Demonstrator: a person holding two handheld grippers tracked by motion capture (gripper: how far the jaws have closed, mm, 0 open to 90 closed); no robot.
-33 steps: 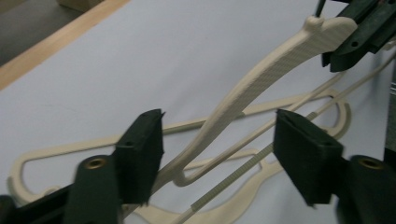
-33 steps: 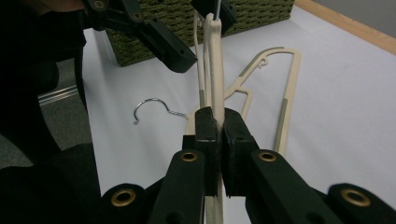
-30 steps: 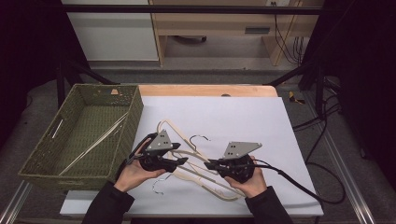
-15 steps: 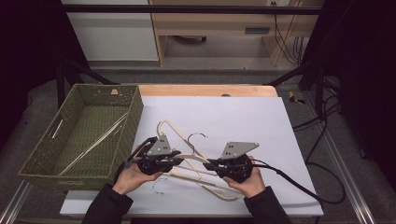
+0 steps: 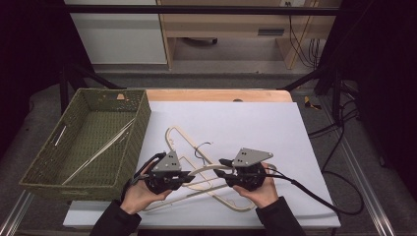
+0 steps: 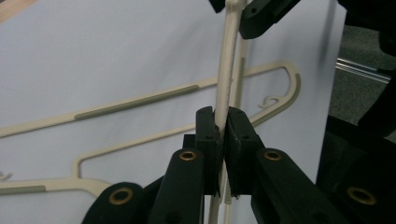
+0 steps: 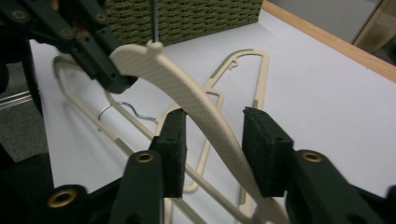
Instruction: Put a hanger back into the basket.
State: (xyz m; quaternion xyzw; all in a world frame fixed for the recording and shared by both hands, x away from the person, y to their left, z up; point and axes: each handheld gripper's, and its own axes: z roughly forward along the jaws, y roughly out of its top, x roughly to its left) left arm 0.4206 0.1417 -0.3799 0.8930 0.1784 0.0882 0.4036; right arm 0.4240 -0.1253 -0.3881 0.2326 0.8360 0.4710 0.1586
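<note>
Cream plastic hanger (image 5: 209, 169) raised just above the table between both grippers, arched arm spanning from one to the other. Left gripper (image 6: 223, 140) clamped tight on the arm edge, pads pressed against both sides, jaws just closed onto it. Right gripper (image 7: 215, 149) partly open, jaws just widened; broad textured arm (image 7: 205, 112) passing between the pads with a gap on the right side and close to, possibly touching, the left pad. In the right gripper view, left gripper (image 7: 100, 56) gripping the arm near the base of the metal hook stem (image 7: 154, 21).

Beneath the lifted hanger, further cream hangers (image 5: 182, 142) lying flat and overlapping on the white table surface (image 5: 255, 123), one with a wire hook (image 5: 201, 149) visible between the two grippers.

To the left, woven green basket (image 5: 34, 172) standing on the table edge, thin pale hangers (image 5: 101, 150) lying inside on the bottom.

Beyond the white sheet, bare wooden strip (image 5: 216, 95) along the far table edge.
</note>
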